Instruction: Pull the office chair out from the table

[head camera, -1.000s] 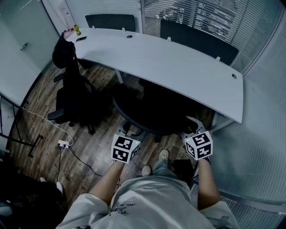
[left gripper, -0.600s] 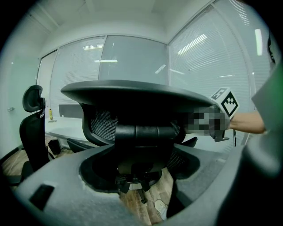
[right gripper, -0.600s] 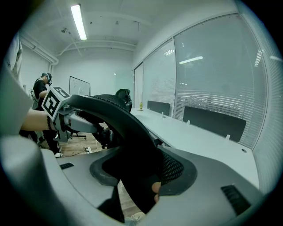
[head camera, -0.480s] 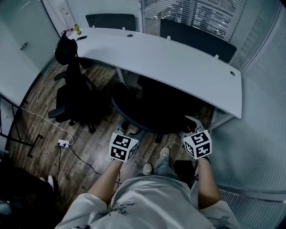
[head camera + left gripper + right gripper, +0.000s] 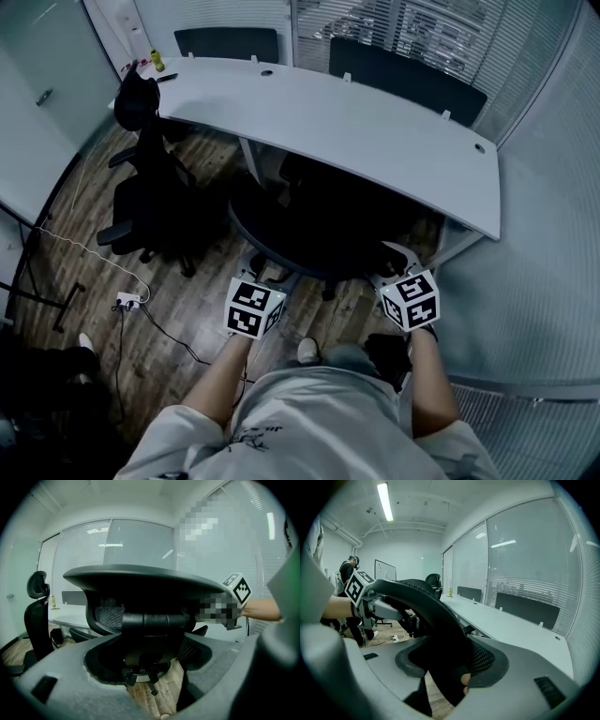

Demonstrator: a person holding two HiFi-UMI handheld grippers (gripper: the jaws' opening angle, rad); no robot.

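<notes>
1. Both jaws of the left gripper (image 5: 260,275) are clamped on the near rim of the office chair (image 5: 319,234) backrest.
2. The right gripper (image 5: 387,269) is pinched on the same rim, further right.
3. The office chair is tucked partly under the table (image 5: 375,131).

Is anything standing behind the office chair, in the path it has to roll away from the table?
Only the person's own shoe stands right behind the office chair. The power strip and its cable lie on the floor to its left, by the second chair, apparently off the straight path.
</notes>
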